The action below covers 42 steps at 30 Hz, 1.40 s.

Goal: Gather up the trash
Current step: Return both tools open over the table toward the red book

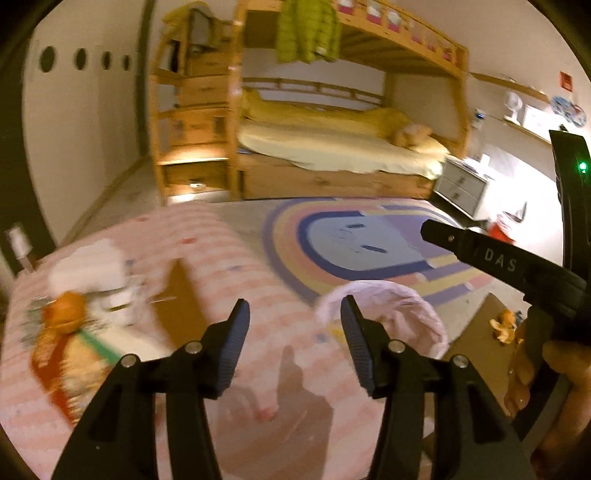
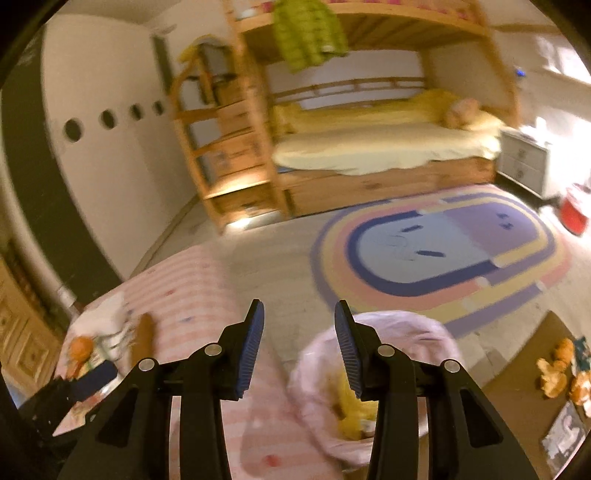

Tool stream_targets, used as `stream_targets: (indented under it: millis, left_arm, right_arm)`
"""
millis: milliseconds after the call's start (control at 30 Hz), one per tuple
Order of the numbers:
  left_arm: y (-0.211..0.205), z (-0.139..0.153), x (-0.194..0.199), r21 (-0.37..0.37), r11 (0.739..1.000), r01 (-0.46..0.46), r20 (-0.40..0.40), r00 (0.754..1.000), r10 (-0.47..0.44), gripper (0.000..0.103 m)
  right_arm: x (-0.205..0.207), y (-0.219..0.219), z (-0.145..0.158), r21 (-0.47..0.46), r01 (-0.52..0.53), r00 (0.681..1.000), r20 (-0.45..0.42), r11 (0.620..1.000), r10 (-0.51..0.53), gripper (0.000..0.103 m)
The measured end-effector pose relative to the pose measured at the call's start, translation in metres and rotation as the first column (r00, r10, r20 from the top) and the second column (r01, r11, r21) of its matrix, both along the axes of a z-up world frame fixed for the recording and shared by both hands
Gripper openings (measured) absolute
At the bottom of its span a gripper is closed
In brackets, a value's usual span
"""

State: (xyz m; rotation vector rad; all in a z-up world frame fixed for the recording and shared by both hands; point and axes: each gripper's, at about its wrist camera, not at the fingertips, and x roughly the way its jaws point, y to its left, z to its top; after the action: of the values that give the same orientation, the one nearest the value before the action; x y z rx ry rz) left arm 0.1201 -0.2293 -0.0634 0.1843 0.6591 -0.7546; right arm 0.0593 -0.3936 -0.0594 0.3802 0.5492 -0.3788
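Both tongs hang released and empty — left tongs [image 1: 294, 316] and right tongs [image 2: 299, 319], jaws parted — above a pink-striped bed [image 2: 207, 295], while the pink trash bag [image 2: 388, 387], yellow scraps inside, sits just beside the right tongs.

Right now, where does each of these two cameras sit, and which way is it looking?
Left wrist: rides on the left gripper, looking forward and down over a pink striped bedspread to the bunk bed; shows its own open fingers, plus the right gripper and a hand.
Right wrist: rides on the right gripper, facing likewise; shows only its own open fingers.
Shared: bunk bed, rainbow rug, pink bag, green jacket.
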Motion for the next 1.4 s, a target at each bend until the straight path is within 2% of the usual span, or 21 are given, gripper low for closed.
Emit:
stream_targets:
  millis: [200, 300, 500, 633, 767, 833, 900, 933, 1000, 1067, 1133, 1233, 1267, 1300, 1367, 1400]
  left_arm:
    - [0.079, 0.002, 0.016, 0.007, 0.986, -0.167, 0.008, 0.986, 0.167, 0.058]
    - [0.121, 0.000, 0.026, 0.012, 0.964, -0.266, -0.004, 0.964, 0.266, 0.059]
    - [0.192, -0.008, 0.044, 0.033, 0.897, -0.441, -0.039, 0.896, 0.442, 0.064]
    - [0.215, -0.014, 0.053, 0.073, 0.867, -0.493, -0.042, 0.867, 0.496, 0.065]
    - [0.220, -0.020, 0.052, 0.117, 0.858, -0.500, -0.033, 0.862, 0.506, 0.065]
    - [0.217, -0.022, 0.053, 0.137, 0.860, -0.492, -0.027, 0.866, 0.500, 0.065]
    - [0.216, -0.027, 0.054, 0.147, 0.870, -0.470, -0.049, 0.876, 0.481, 0.065]
    - [0.214, -0.028, 0.054, 0.146, 0.875, -0.462, -0.059, 0.878, 0.474, 0.065]
    - [0.212, -0.030, 0.050, 0.133, 0.888, -0.441, -0.083, 0.888, 0.453, 0.065]
    - [0.212, -0.032, 0.050, 0.128, 0.891, -0.436, -0.086, 0.890, 0.447, 0.065]
    - [0.214, -0.032, 0.049, 0.128, 0.888, -0.442, -0.090, 0.887, 0.454, 0.065]
    - [0.217, -0.032, 0.050, 0.111, 0.887, -0.448, -0.113, 0.881, 0.459, 0.065]
    - [0.217, -0.031, 0.049, 0.105, 0.887, -0.451, -0.119, 0.879, 0.461, 0.066]
    - [0.218, -0.030, 0.048, 0.098, 0.886, -0.454, -0.119, 0.878, 0.463, 0.071]
    - [0.217, -0.028, 0.046, 0.089, 0.885, -0.456, -0.117, 0.878, 0.464, 0.076]
    - [0.217, -0.027, 0.044, 0.083, 0.887, -0.455, -0.116, 0.879, 0.462, 0.078]
  right_arm:
    - [0.033, 0.058, 0.001, -0.032, -0.164, 0.986, -0.030, 0.986, 0.163, 0.048]
    - [0.047, 0.087, 0.000, -0.052, -0.245, 0.969, -0.046, 0.968, 0.243, 0.050]
    - [0.068, 0.124, -0.007, -0.068, -0.361, 0.931, -0.091, 0.930, 0.355, 0.053]
    - [0.082, 0.140, -0.014, -0.045, -0.424, 0.901, -0.121, 0.905, 0.416, 0.056]
    - [0.091, 0.163, -0.021, -0.029, -0.499, 0.859, -0.150, 0.866, 0.490, 0.057]
    - [0.097, 0.175, -0.027, -0.042, -0.522, 0.841, -0.193, 0.852, 0.506, 0.055]
    - [0.103, 0.182, -0.035, -0.046, -0.541, 0.821, -0.245, 0.840, 0.516, 0.028]
    - [0.106, 0.185, -0.040, -0.042, -0.547, 0.812, -0.269, 0.836, 0.518, 0.019]
    - [0.109, 0.186, -0.047, -0.040, -0.555, 0.798, -0.307, 0.831, 0.518, 0.008]
    - [0.110, 0.184, -0.052, -0.030, -0.560, 0.788, -0.328, 0.828, 0.522, 0.008]
    - [0.109, 0.185, -0.057, -0.002, -0.582, 0.763, -0.344, 0.813, 0.546, 0.008]
    - [0.107, 0.194, -0.064, 0.030, -0.631, 0.713, -0.372, 0.775, 0.595, 0.008]
    - [0.105, 0.200, -0.066, 0.041, -0.652, 0.691, -0.378, 0.757, 0.616, 0.008]
    - [0.103, 0.204, -0.066, 0.037, -0.665, 0.682, -0.378, 0.746, 0.627, 0.008]
    - [0.100, 0.214, -0.066, 0.087, -0.714, 0.629, -0.356, 0.694, 0.691, 0.008]
    - [0.097, 0.219, -0.066, 0.094, -0.729, 0.612, -0.352, 0.678, 0.708, 0.008]
